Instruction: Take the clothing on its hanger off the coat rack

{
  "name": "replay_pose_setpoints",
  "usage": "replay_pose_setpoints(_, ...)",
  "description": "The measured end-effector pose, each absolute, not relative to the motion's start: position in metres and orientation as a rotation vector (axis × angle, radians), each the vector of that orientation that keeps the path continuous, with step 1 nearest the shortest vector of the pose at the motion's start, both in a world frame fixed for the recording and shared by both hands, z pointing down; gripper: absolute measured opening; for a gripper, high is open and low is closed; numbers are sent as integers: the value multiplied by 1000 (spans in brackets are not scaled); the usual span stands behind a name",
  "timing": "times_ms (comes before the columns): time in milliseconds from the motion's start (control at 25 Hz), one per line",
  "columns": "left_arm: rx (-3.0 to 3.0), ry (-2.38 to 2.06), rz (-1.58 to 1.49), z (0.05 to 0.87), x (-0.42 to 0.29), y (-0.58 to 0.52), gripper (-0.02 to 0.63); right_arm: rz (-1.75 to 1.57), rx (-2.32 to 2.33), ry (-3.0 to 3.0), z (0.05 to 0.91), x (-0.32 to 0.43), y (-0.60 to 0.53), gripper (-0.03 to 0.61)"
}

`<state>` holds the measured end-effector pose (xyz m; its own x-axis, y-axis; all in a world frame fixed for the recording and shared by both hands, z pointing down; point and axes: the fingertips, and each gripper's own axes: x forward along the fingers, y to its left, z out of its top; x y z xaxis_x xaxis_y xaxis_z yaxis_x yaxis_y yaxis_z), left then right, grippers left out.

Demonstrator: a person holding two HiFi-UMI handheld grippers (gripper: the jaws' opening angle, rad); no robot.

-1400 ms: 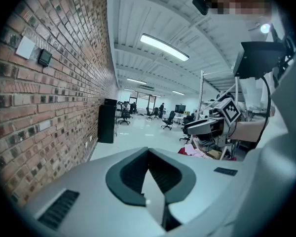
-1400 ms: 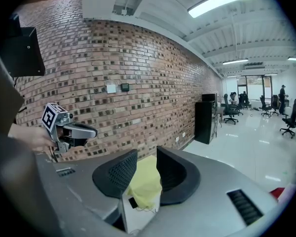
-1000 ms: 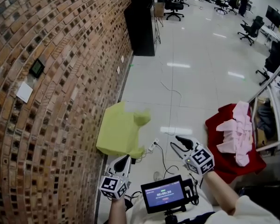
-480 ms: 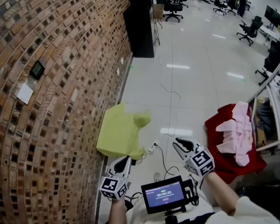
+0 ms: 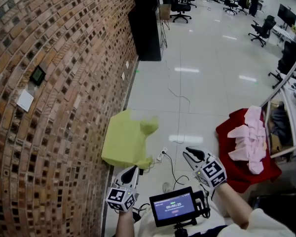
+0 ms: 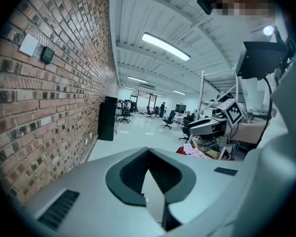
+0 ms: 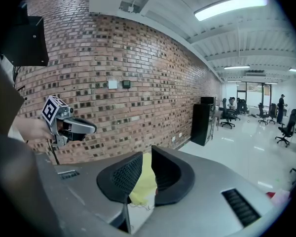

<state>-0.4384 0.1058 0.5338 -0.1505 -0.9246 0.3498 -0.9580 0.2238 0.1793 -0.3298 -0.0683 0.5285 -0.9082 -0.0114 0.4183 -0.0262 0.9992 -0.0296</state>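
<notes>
Having just closed empty, R hand-held gripper (image 7: 147, 153), L (image 6: 148, 151) together, yellow cloth (image 5: 126, 139) outside L-view

Curving red-brown brick wall (image 5: 54, 83) along the left, with a small dark panel (image 5: 38, 75) and a white plate (image 5: 25, 99) fixed side by side on it, and a tall black cabinet (image 5: 147, 26) standing against its far end. Glossy white floor (image 5: 207, 88) stretching away to black office chairs (image 5: 181, 4) at the back, with a thin cable (image 5: 180, 97) trailing across it and a white power strip (image 5: 161, 155) lying near the wall. At right, a red cloth (image 5: 232, 132) with pink garments (image 5: 249, 137) heaped on top.
</notes>
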Motion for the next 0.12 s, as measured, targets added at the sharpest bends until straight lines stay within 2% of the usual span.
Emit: replay_pose_setpoints(120,1739,-2114,118,536,-437,106,6,45,29,-2721,528,-329,-68,63)
